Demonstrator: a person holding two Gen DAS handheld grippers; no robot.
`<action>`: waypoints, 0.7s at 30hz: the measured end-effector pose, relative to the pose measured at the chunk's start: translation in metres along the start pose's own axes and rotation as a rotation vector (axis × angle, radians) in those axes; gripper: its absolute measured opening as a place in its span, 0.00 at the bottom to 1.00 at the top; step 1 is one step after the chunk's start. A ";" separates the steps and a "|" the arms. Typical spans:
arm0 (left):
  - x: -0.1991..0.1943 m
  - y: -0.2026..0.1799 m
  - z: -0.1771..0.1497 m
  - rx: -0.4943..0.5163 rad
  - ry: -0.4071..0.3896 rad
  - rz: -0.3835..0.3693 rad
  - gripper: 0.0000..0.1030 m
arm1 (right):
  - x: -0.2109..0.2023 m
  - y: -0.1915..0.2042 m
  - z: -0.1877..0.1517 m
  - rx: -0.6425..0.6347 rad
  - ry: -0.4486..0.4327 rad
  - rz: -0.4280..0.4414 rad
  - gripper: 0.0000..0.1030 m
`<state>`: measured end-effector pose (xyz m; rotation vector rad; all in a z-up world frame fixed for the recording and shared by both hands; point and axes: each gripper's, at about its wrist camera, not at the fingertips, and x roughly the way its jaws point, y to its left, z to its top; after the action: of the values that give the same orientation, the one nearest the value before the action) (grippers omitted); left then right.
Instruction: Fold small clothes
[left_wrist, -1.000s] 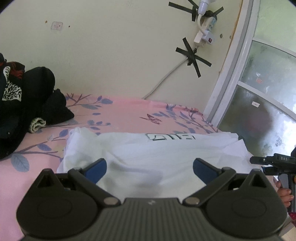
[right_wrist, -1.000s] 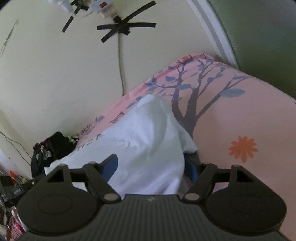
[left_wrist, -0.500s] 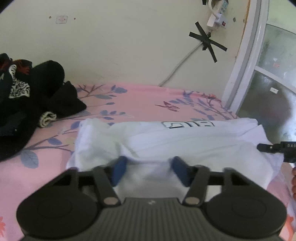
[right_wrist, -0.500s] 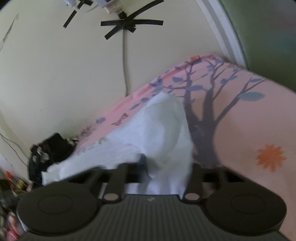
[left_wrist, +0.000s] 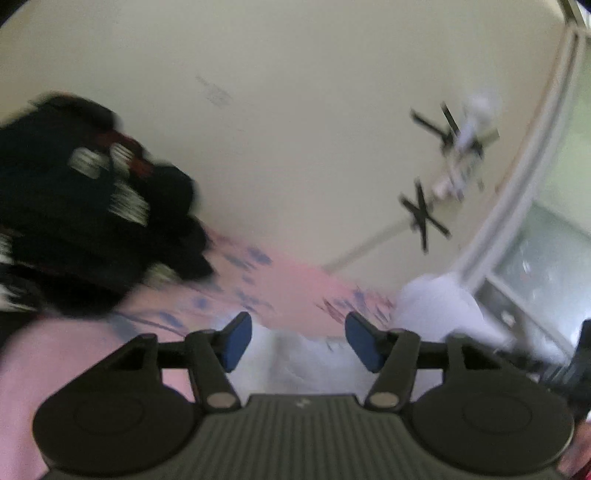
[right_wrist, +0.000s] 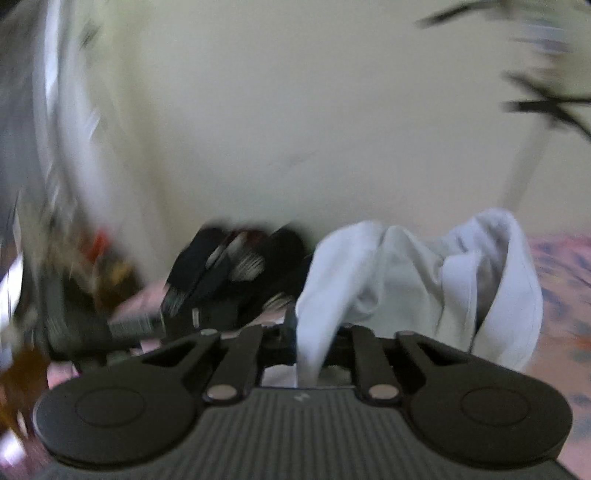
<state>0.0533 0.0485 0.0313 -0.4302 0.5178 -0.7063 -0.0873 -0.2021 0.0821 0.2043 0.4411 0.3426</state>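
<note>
Pinching a fold of the white garment (right_wrist: 417, 280), the right claw (right_wrist: 308, 343) stands nearly closed, its two fingers drawn together on the cloth, which rises in a bunched, draped mass just in front of the camera and hangs over toward the right finger. Its jaws have just been closing, with the fabric between them. Beyond the cloth the right wrist view shows the dark pile of clothes (right_wrist: 240, 273) against the cream wall (right_wrist: 295, 129), and at the right edge a strip of the pink bed sheet (right_wrist: 561, 266) with its blue branch print; everything there is smeared by blur. The left claw (left_wrist: 298, 341) stands partly open, its blue pads (left_wrist: 236, 341) well apart, and its jaws have just been opening a little. White cloth shows low between and behind the pads, but neither pad presses on it as far as the blur allows telling. In the left wrist view the garment (left_wrist: 439, 310) lifts in a rounded hump at the right, near the window frame (left_wrist: 517, 206), while a flatter part lies on the sheet (left_wrist: 295, 280) under the claw. The dark pile (left_wrist: 85, 206) sits at the left of the bed against the wall, apart from the white garment. Black tape crosses (left_wrist: 424, 218) hold a cable on the wall above.
</note>
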 end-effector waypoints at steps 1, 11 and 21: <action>-0.009 0.005 0.004 -0.006 -0.013 0.022 0.60 | 0.019 0.015 -0.004 -0.042 0.032 0.012 0.05; -0.031 0.014 0.000 -0.007 0.021 0.024 0.68 | 0.022 0.033 -0.031 -0.184 0.047 0.191 0.55; 0.009 -0.084 -0.038 0.322 0.105 -0.085 0.96 | -0.026 -0.068 0.005 0.092 -0.094 -0.091 0.60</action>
<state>-0.0045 -0.0230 0.0436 -0.1151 0.4758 -0.8814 -0.0881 -0.2751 0.0783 0.2883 0.3721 0.2229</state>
